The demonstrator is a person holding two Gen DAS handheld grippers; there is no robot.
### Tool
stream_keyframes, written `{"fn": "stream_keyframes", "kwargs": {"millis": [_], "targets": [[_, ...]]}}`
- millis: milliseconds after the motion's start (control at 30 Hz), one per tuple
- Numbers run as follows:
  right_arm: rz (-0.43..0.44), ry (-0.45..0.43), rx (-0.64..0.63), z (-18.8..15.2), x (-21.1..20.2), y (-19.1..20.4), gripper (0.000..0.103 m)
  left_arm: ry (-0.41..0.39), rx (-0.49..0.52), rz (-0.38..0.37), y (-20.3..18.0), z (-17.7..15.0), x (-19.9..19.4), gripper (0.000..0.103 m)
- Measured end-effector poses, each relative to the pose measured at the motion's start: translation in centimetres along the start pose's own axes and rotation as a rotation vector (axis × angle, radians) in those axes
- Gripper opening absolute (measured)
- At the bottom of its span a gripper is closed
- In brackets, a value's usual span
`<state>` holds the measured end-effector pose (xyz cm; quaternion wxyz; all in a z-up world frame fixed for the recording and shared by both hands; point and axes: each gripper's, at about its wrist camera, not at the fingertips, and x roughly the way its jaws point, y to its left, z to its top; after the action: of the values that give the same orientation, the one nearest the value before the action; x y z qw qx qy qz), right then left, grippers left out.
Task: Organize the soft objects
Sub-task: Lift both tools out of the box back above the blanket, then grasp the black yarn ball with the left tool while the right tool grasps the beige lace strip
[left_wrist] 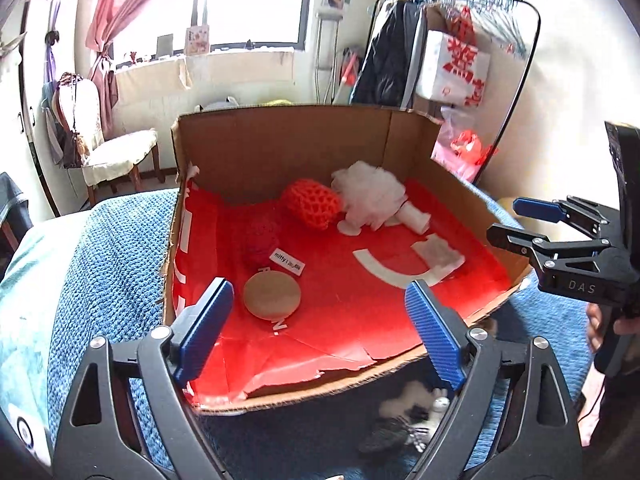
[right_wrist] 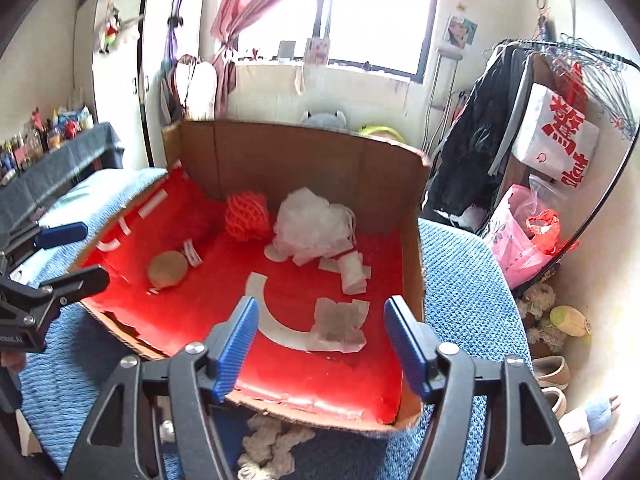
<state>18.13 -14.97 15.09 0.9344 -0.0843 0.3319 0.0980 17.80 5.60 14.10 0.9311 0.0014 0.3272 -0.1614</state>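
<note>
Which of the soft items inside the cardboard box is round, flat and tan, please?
The tan puff near the box's front left, beside the dark red knitted ball. The orange mesh roll and white fluffy bundle lie further back.

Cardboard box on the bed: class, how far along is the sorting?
Done: the cardboard box already holds a tan round cushion, an orange mesh ball and white fluff. In hand: nothing; both claws, left and right, are open. Left: the soft toys lying outside the box.
</note>
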Motion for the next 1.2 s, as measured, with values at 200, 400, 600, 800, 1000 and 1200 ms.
{"fn": "stream_keyframes", "kwargs": {"millis": [200, 400, 600, 800, 1000, 1200], "targets": [[0.023, -0.119, 0.054, -1.6, -5.1, 0.2, 0.093, -0.110, -0.011, 0.004, -1.5, -1.1, -3.9, 0.097], [-0.004, -0.226, 0.085, -4.3, -9.0, 0.8, 0.103, -0.213, -0.022, 0.031, -2.9, -3.2, -7.1, 0.101], [-0.054, -0.293, 0.096, -7.7, -10.9, 1.6, 0.103, -0.267, -0.005, 0.067, -4.6, -6.2, -8.8, 0.103], [-0.053, -0.276, 0.109, -10.7, -10.4, 2.2, 0.103, -0.261, 0.014, 0.094, -5.9, -9.4, -8.5, 0.103], [-0.068, -0.247, 0.112, -13.5, -9.1, 2.9, 0.103, -0.241, 0.016, 0.113, -6.4, -11.7, -7.8, 0.103], [-0.041, -0.194, 0.150, -15.5, -7.6, 2.7, 0.103, -0.202, -0.022, 0.135, -5.8, -13.3, -6.6, 0.103]]}}
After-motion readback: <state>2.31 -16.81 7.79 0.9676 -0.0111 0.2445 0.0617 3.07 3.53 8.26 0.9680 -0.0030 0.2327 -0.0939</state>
